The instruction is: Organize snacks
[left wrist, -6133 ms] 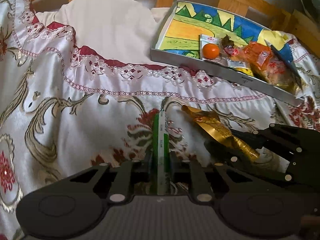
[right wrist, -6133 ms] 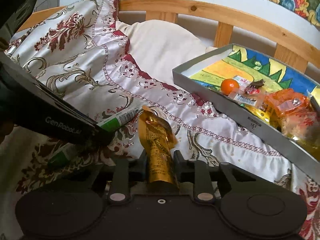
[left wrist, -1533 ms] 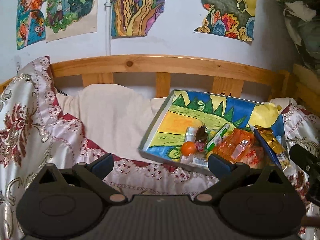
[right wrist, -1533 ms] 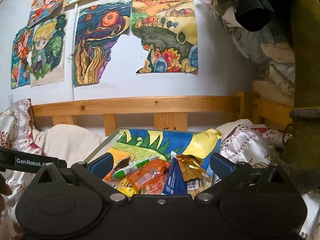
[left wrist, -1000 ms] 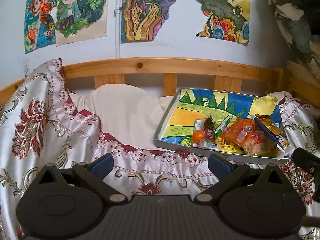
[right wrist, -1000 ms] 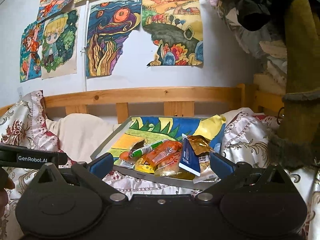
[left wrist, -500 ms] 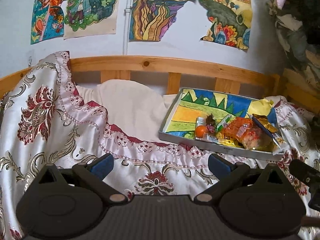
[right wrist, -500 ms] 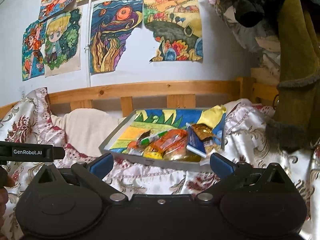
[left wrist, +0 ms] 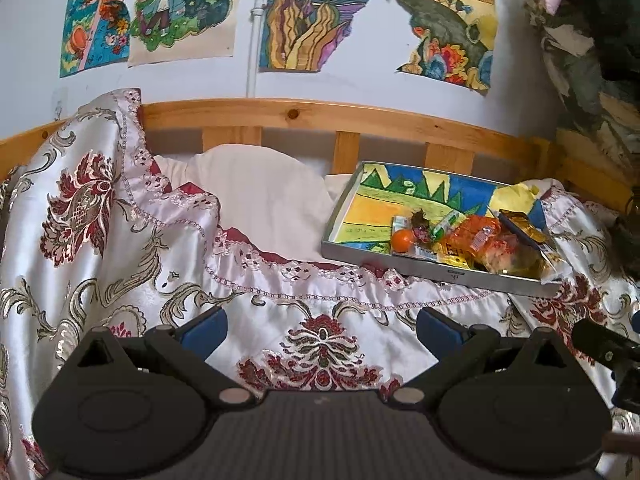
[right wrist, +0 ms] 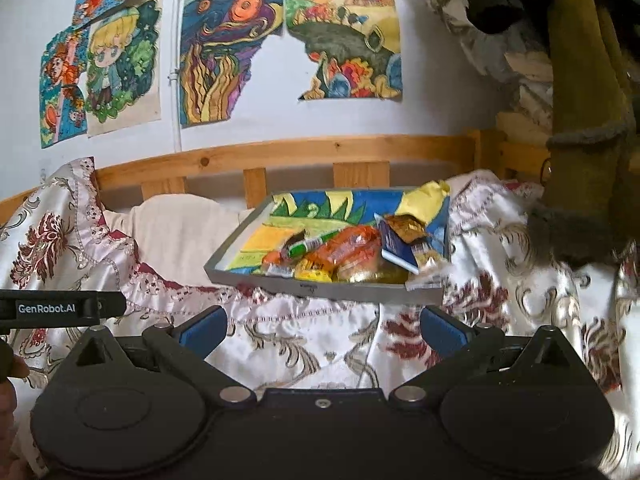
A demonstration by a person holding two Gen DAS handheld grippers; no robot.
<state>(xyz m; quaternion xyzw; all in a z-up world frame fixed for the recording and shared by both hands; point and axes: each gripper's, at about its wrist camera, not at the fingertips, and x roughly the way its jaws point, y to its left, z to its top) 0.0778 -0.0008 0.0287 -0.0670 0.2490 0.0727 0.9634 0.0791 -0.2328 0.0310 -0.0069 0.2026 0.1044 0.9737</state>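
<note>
Snacks piled in the tray [left wrist: 436, 267] on the bed, both grippers empty.

The left gripper [left wrist: 320, 326] and right gripper [right wrist: 322, 322] hang wide apart, well short of the snacks [right wrist: 344, 252]; those crinkly packets look light and slippery, best pinched by a sealed edge.

A bed [left wrist: 304, 114] with a wooden rail along its far edge carries a floral satin cover [left wrist: 120, 248] draped over most of it. A cream pillow [left wrist: 260, 196] lies against the rail. 1 gray tray [left wrist: 432, 266] rests toward the far right corner, beside the pillow.
</note>
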